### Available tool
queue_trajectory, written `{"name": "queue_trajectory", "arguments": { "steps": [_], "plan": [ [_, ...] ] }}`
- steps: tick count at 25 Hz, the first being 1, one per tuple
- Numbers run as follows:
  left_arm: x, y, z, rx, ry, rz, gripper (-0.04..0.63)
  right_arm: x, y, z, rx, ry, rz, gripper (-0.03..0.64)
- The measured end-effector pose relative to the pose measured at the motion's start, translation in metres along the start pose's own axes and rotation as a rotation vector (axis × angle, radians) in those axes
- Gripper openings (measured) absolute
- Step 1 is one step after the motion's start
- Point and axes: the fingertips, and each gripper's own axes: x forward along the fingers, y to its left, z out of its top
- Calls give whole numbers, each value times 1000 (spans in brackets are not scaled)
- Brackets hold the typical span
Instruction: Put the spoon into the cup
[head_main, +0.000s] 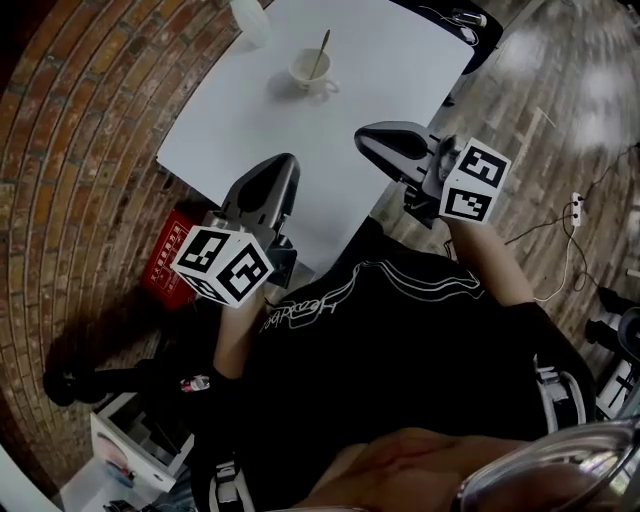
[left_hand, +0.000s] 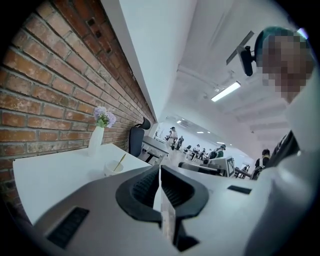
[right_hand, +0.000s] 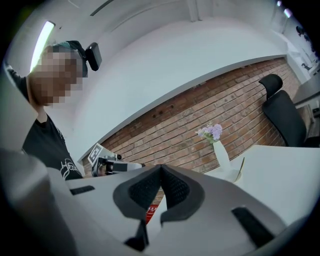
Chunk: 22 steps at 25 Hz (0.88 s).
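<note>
A white cup (head_main: 311, 72) stands on the far part of the white table (head_main: 250, 120), and the spoon (head_main: 321, 50) leans inside it with its handle sticking up. The cup (left_hand: 112, 169) and spoon (left_hand: 120, 162) show small in the left gripper view, and the cup (right_hand: 231, 175) with the spoon (right_hand: 241, 165) also appears in the right gripper view. My left gripper (head_main: 283, 165) hovers at the table's near edge, shut and empty. Over the near right corner, my right gripper (head_main: 362, 140) is shut with nothing in it. Both are well short of the cup.
A white vase (left_hand: 96, 140) with purple flowers stands beyond the cup by the brick wall (right_hand: 165, 125). A red crate (head_main: 170, 258) sits on the floor below the table's left edge. A black office chair (right_hand: 285, 115) stands at the table's far end. Cables (head_main: 570, 230) lie on the floor at the right.
</note>
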Motion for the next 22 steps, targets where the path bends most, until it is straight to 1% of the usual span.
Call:
{"name": "queue_trajectory", "arguments": {
  "steps": [4,11,17,22],
  "plan": [
    [-3,-12,1,19,-3,-10,11,-1,13,1,-34,-11,14,-3],
    [-9,-15,1,22,-10,-2,11,-2,16,0,-20,-9,3,-3],
    [-14,-17,2,27,-18,-1,11,-8,14,14,-1,-49,-11,-3],
    [-17,-19,1,27,-19,0,11,-8,20,15,-8,-51,-15,-3]
  ]
}}
